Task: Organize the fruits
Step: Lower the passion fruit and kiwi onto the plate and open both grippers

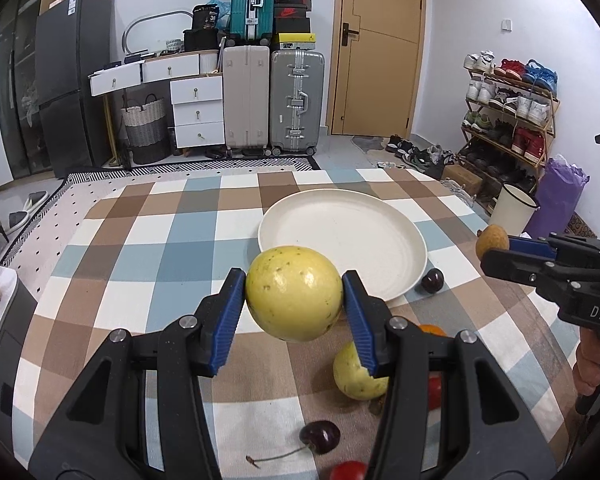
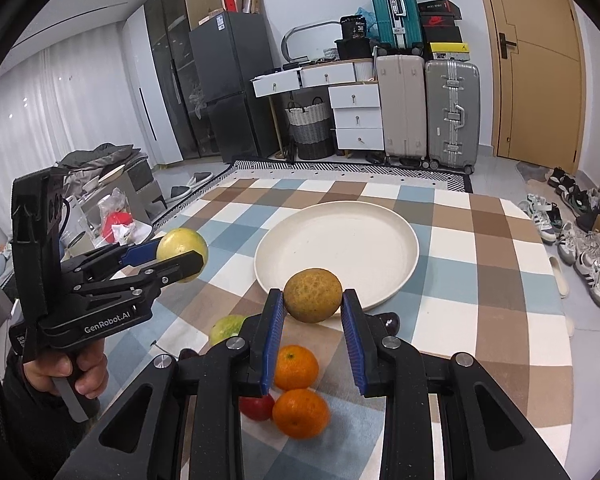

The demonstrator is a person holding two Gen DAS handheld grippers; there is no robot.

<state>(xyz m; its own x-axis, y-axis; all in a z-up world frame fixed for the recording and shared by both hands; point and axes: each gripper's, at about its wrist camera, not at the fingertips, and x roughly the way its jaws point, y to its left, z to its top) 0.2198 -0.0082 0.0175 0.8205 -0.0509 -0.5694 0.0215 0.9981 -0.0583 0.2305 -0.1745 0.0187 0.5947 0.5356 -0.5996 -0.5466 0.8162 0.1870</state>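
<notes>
Left gripper point(image 1: 294, 294) clamps a yellow fruit point(image 1: 294, 292) and right gripper point(image 2: 313, 298) a brownish one point(image 2: 313, 295), both held above the tabletop point(image 2: 496, 296), seemingly bound for the empty plate point(image 2: 410, 240).

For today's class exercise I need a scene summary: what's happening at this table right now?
A person holds a gripper in each hand. The left gripper clamps a pale yellow fruit, and the right gripper clamps a rough brownish-yellow fruit, both lifted above the checked tablecloth. The white plate is empty. Two oranges, another yellow fruit, cherries and small red fruits remain on the cloth.
</notes>
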